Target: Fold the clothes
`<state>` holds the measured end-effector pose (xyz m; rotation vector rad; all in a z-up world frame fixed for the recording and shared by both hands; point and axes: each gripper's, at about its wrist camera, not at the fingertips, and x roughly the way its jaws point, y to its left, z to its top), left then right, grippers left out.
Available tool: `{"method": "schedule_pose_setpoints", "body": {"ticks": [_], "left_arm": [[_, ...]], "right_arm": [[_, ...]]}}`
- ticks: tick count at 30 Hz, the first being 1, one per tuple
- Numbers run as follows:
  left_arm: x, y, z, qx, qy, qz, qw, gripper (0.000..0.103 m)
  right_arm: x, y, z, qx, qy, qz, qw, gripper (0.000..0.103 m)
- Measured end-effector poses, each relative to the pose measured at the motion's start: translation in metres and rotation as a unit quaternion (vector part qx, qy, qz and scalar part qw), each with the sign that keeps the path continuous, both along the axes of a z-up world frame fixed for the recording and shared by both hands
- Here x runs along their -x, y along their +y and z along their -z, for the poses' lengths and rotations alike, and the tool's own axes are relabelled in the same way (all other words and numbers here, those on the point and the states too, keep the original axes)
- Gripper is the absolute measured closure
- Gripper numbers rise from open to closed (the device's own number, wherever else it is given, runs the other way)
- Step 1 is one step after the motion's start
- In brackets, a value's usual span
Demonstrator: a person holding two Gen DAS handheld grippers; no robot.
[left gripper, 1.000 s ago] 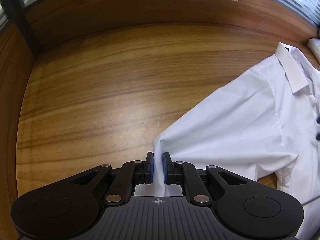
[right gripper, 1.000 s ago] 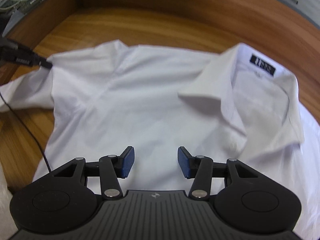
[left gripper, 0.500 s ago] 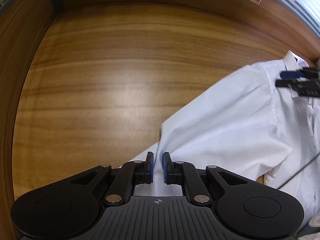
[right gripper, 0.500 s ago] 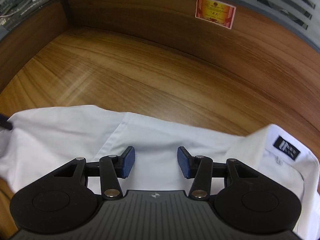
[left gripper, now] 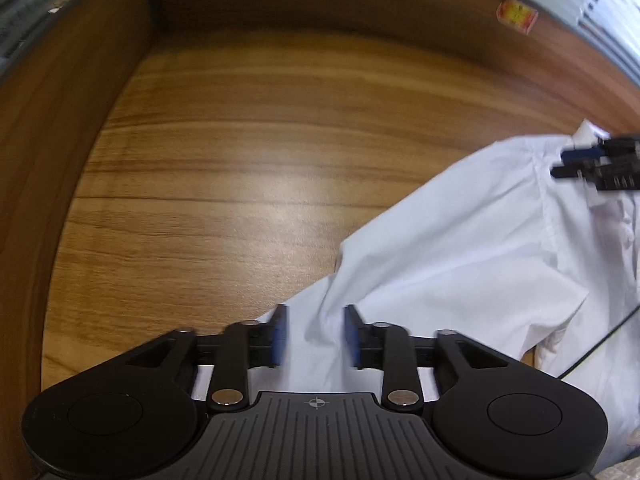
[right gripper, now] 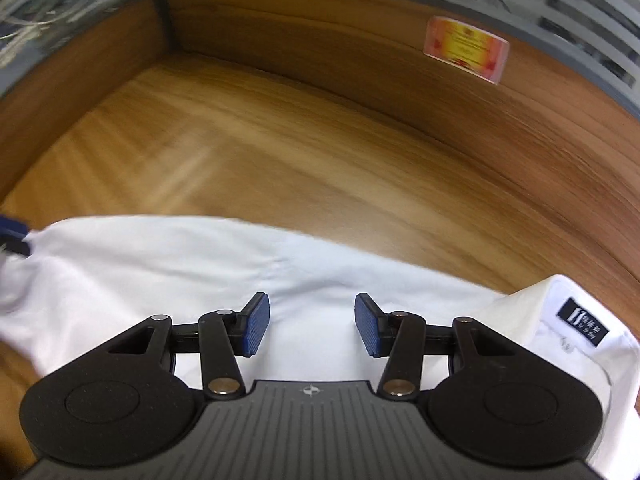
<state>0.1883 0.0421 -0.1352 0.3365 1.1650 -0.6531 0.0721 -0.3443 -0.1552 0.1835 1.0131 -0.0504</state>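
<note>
On the wooden desk (left gripper: 248,184) a white shirt (left gripper: 460,248) is spread; left hand-held gripper (left gripper: 315,334) and right hand-held gripper (right gripper: 312,324) are held open above it.

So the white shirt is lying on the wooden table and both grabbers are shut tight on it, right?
Not quite. The white shirt does lie on the wooden table, but both grabbers are open: left gripper in the left wrist view, right gripper in the right wrist view.

Smooth white cloth shirt (left gripper: 460,248), glossy wood-grain table (left gripper: 224,184), matt black plastic gripper bodies
</note>
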Motion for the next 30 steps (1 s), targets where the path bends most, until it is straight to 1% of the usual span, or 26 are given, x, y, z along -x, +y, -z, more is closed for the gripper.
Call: {"method": "schedule_pose_setpoints", "body": {"ticks": [4, 7, 9, 11, 13, 17, 20, 22, 23, 25, 27, 30], "left_arm": [[0.011, 0.017, -0.007, 0.012, -0.006, -0.039, 0.9992, 0.056], [0.021, 0.031, -0.012, 0.018, -0.013, -0.066, 0.9976, 0.053], [0.031, 0.043, -0.015, 0.018, -0.018, -0.081, 0.9963, 0.050], [0.044, 0.055, -0.018, 0.019, -0.022, -0.094, 0.9951, 0.046], [0.057, 0.068, -0.021, 0.022, -0.021, -0.107, 0.9937, 0.042], [0.082, 0.091, -0.022, 0.019, -0.023, -0.145, 0.9889, 0.042], [0.099, 0.104, -0.020, -0.004, -0.055, -0.183, 0.9816, 0.042], [0.108, 0.113, -0.019, -0.015, -0.072, -0.212, 0.9745, 0.042], [0.111, 0.122, -0.019, -0.010, -0.074, -0.236, 0.9688, 0.042], [0.116, 0.139, -0.019, 0.004, -0.077, -0.288, 0.9547, 0.042], [0.117, 0.153, -0.019, 0.006, -0.083, -0.328, 0.9410, 0.042], [0.116, 0.177, -0.016, 0.027, -0.073, -0.392, 0.9166, 0.041]], "right_arm": [[0.015, 0.030, -0.009, -0.020, -0.004, -0.059, 0.998, 0.050], [0.027, 0.054, -0.014, -0.035, -0.005, -0.106, 0.994, 0.050], [0.031, 0.066, -0.014, -0.035, 0.002, -0.124, 0.992, 0.050], [0.034, 0.075, -0.013, -0.028, 0.009, -0.130, 0.991, 0.050], [0.038, 0.084, -0.014, -0.032, 0.011, -0.130, 0.991, 0.050], [0.047, 0.103, -0.017, -0.038, 0.015, -0.132, 0.990, 0.050], [0.049, 0.112, -0.019, -0.035, 0.019, -0.139, 0.990, 0.050], [0.050, 0.118, -0.020, -0.033, 0.022, -0.139, 0.989, 0.050], [0.049, 0.119, -0.020, -0.037, 0.023, -0.135, 0.990, 0.050], [0.047, 0.122, -0.021, -0.051, 0.024, -0.123, 0.991, 0.050], [0.045, 0.125, -0.022, -0.060, 0.023, -0.113, 0.991, 0.050], [0.041, 0.133, -0.023, -0.059, 0.022, -0.113, 0.992, 0.050]]}}
